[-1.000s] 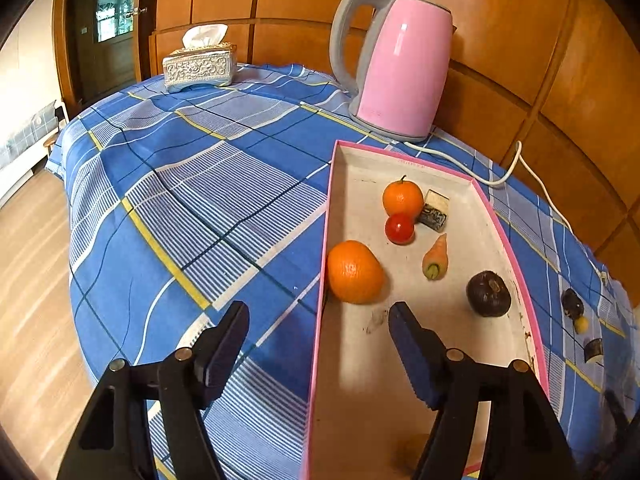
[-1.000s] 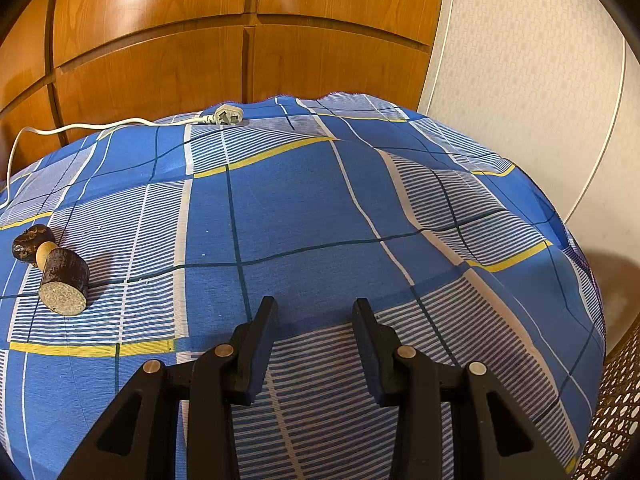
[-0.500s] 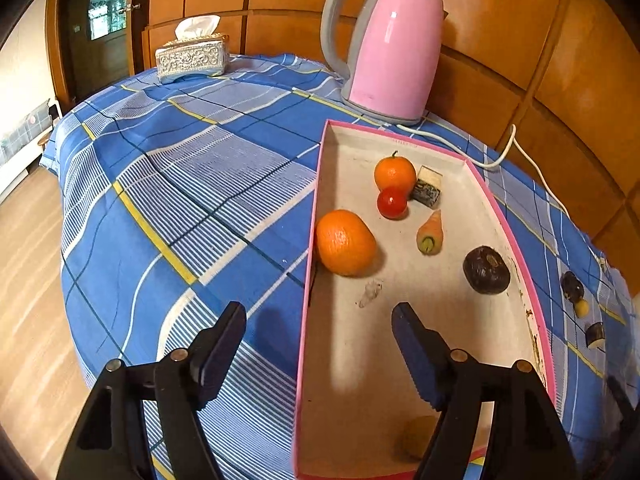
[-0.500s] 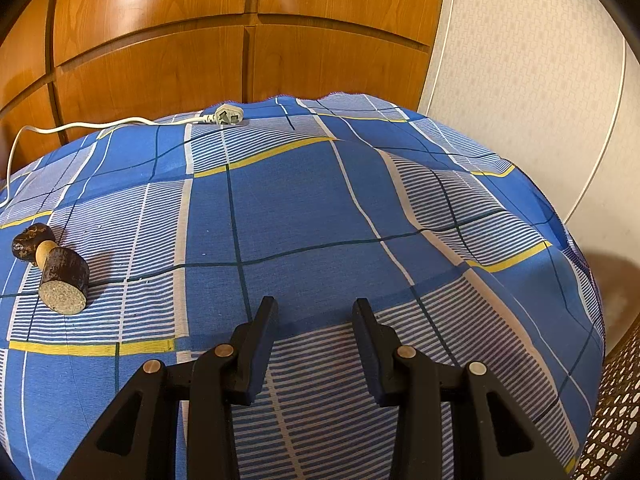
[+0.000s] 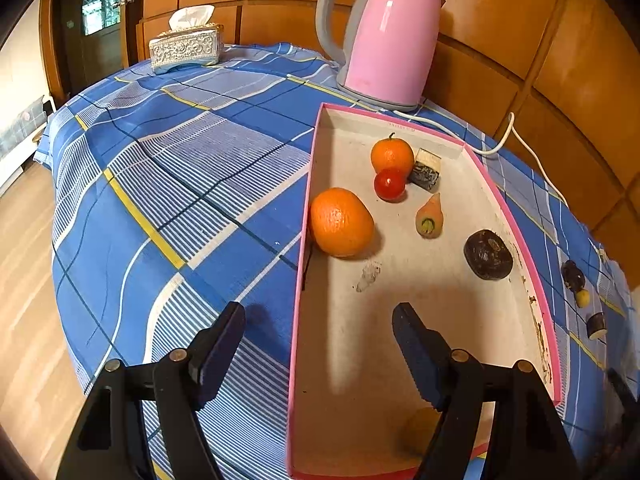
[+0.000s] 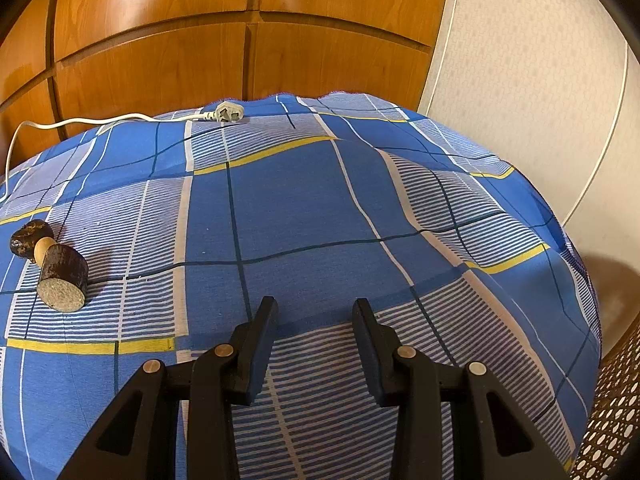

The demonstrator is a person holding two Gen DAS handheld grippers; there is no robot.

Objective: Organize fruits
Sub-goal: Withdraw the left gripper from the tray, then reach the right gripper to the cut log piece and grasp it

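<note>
A pink-rimmed tray (image 5: 516,232) lies on the blue checked cloth. It holds a large orange (image 5: 341,222), a small orange (image 5: 392,155), a red tomato (image 5: 389,185), a carrot-like piece (image 5: 430,217), a dark block (image 5: 425,170) and a dark round fruit (image 5: 488,255). My left gripper (image 5: 318,320) hangs open over the tray's left rim, nothing between its fingers. My right gripper (image 6: 315,312) stands open over bare cloth, holding nothing. A brown cut cylinder (image 6: 63,280) and a dark lump (image 6: 28,237) lie at its left.
A pink kettle (image 5: 386,36) stands behind the tray, its white cord (image 5: 520,148) running to a plug (image 6: 229,112). A silver tissue box (image 5: 186,46) sits far left. Small dark pieces (image 5: 573,276) lie right of the tray. Wood panels back the table; its edges drop off left and right.
The left gripper's view has drawn back and tilted slightly, so the tray and kettle sit higher and farther. The right gripper and the pieces near it have not moved.
</note>
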